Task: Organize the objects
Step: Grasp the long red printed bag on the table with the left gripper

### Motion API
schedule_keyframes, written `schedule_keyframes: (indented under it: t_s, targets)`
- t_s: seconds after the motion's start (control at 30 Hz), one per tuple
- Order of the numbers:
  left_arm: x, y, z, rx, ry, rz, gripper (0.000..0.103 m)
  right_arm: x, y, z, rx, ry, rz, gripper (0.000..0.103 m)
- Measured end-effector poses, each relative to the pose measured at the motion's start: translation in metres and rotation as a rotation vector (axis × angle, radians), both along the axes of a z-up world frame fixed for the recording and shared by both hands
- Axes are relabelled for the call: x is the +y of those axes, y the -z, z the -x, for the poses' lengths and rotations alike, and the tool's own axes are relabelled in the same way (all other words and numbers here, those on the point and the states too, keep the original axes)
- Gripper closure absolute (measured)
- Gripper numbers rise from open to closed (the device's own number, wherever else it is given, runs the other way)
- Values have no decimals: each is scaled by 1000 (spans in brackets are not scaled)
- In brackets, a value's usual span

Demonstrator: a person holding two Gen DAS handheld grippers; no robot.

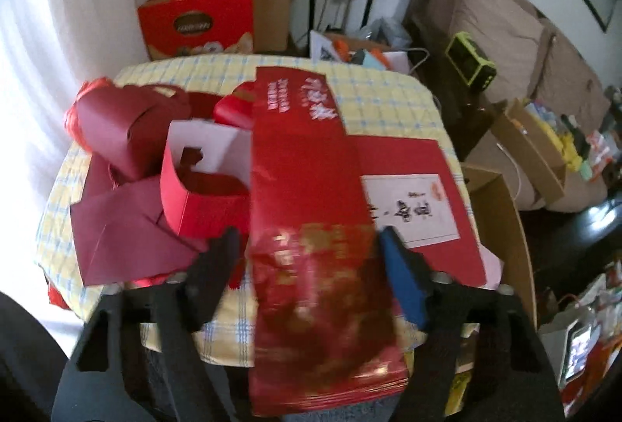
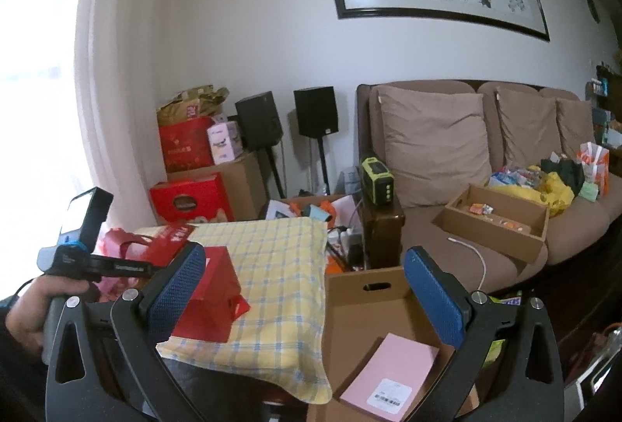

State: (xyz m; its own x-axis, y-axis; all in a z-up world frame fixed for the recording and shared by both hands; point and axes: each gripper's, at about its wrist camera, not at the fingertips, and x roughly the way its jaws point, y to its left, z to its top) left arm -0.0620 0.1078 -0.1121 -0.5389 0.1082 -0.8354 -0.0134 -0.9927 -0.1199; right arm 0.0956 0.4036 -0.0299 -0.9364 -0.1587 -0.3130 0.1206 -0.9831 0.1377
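Observation:
In the left wrist view my left gripper (image 1: 307, 247) is shut on a long flat red packet (image 1: 311, 189) with white and gold lettering; it stands up between the fingers over the table (image 1: 385, 99) with the yellow checked cloth. Beneath lie a red card with a white label (image 1: 412, 208), an open red box (image 1: 206, 185) and dark red folded boxes (image 1: 116, 134). In the right wrist view my right gripper (image 2: 307, 290) is open and empty, above the gap between the table (image 2: 280, 266) and a cardboard box (image 2: 365, 309) holding a pink box (image 2: 388, 371).
A brown sofa (image 2: 427, 150) with cushions carries a cardboard tray (image 2: 497, 224) and bags. Red gift boxes (image 2: 190, 200) and cartons are stacked behind the table, with two black speakers (image 2: 315, 111) on stands. A green device (image 2: 377, 185) sits on the sofa's wooden arm.

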Motion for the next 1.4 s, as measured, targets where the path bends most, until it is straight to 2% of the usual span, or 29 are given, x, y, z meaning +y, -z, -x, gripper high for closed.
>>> schedule_keyframes:
  t_s: [0.1, 0.2, 0.33, 0.43, 0.53, 0.63, 0.77, 1.0, 1.23, 1.4]
  targets:
    - [0, -3, 0, 5, 25, -11, 57, -6, 3, 2, -8, -7, -15, 1]
    - [-12, -12, 1, 13, 49, -91, 60, -14, 13, 2, -27, -56, 17, 1]
    - [-34, -33, -1, 74, 70, -176, 60, -27, 32, 2, -84, -106, 81, 1]
    - [-61, -51, -5, 151, 17, -205, 60, -46, 45, 5, -124, -152, 90, 1]
    - [-94, -64, -8, 203, -48, -227, 60, -72, 50, 5, -122, -205, 60, 1]
    - [-126, -72, -10, 247, -133, -200, 60, -97, 48, 9, -129, -252, 42, 1]
    - [-163, -74, -14, 285, -232, -176, 60, -129, 41, 19, -131, -293, -3, 1]
    - [-206, -60, -14, 311, -310, -174, 60, -189, 42, 38, -169, -363, -60, 1]
    - [-227, -56, -27, 345, -324, -141, 60, -241, 66, 53, -200, -421, -243, 1]
    - [-251, -44, -26, 353, -336, -176, 60, -278, 79, 62, -133, -335, -432, 1]
